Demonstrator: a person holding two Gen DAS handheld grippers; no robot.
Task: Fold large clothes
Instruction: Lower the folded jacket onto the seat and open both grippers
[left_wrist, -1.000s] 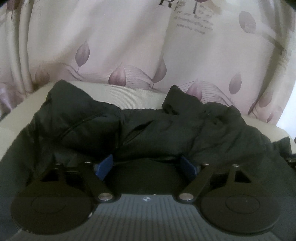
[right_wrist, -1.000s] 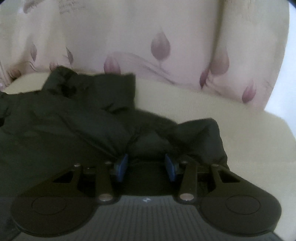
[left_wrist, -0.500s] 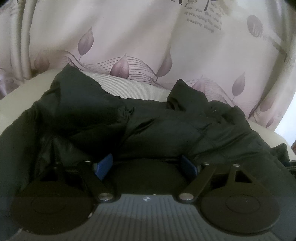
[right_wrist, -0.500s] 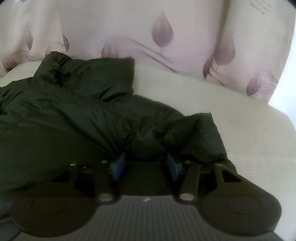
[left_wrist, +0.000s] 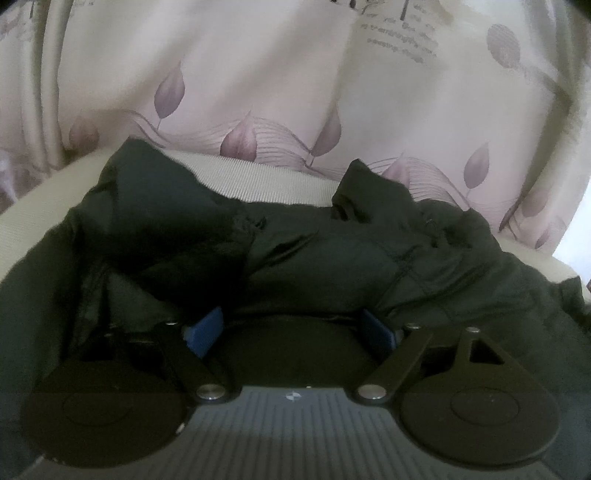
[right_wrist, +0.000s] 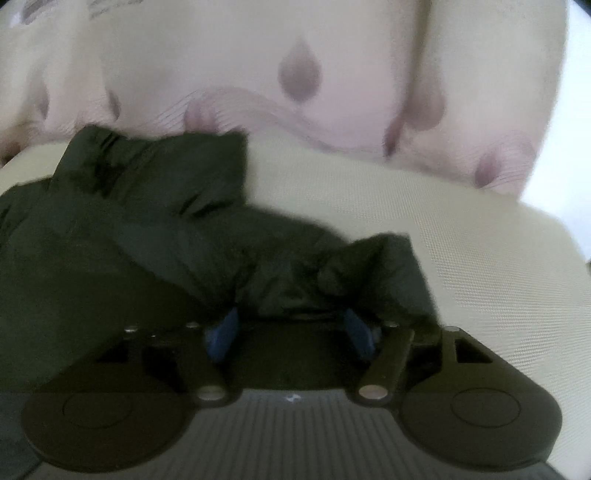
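Dark padded jacket (left_wrist: 332, 258) bunched on a cream woven surface (right_wrist: 498, 280), a gripper at each end.

The left gripper (left_wrist: 293, 328) has its blue fingers (left_wrist: 205, 328) set wide with jacket fabric piled between them; whether they pinch it cannot be told. The right gripper (right_wrist: 291, 332) sits likewise at the jacket's right edge, its grip equally unclear in the blurred view. A leaf-print curtain (left_wrist: 277, 81) hangs behind.
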